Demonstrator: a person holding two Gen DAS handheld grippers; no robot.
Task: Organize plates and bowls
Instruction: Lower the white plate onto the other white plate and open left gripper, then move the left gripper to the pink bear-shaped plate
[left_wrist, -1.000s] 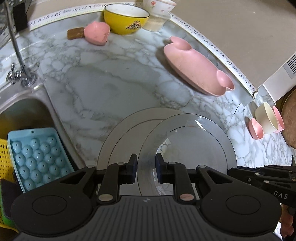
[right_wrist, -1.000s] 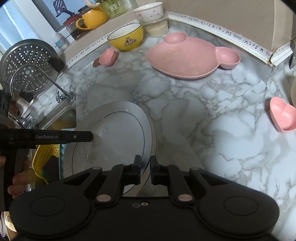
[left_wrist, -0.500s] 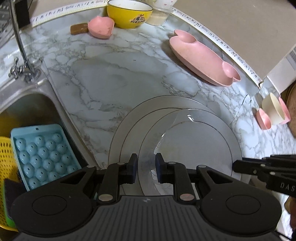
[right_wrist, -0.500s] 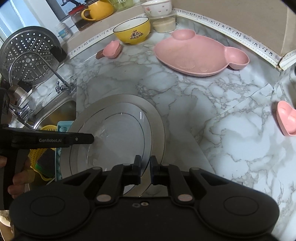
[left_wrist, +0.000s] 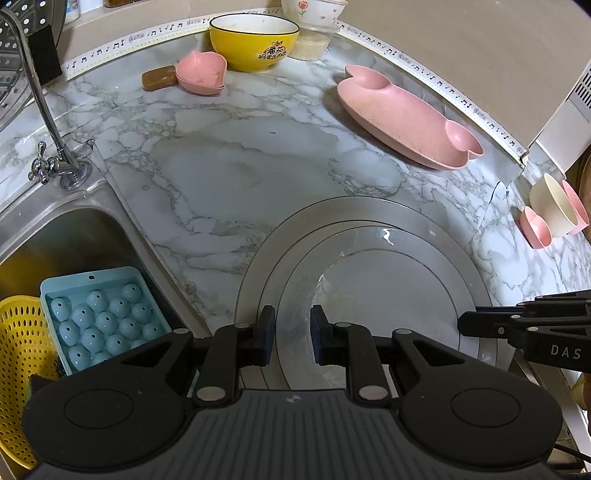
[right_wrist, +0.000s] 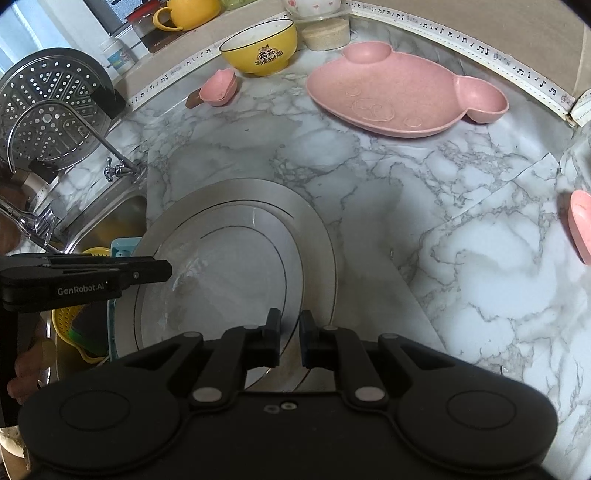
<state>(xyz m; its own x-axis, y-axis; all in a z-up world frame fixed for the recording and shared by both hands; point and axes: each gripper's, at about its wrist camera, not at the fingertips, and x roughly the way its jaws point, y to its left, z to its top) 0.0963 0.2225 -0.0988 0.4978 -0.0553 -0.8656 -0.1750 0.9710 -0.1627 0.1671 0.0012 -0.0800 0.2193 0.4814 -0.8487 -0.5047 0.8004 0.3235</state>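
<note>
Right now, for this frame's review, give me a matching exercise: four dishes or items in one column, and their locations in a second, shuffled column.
Things:
1. yellow bowl
2. clear glass plate
3. blue egg tray
4. pink divided plate

Places:
A. in the sink
B. gripped at its rim on both sides, over the larger grey plate
C. at the back wall, next to a small pink dish
D. on the counter's far right, near the wall trim

Pairs: 1-C, 2-B, 3-A, 4-D
</note>
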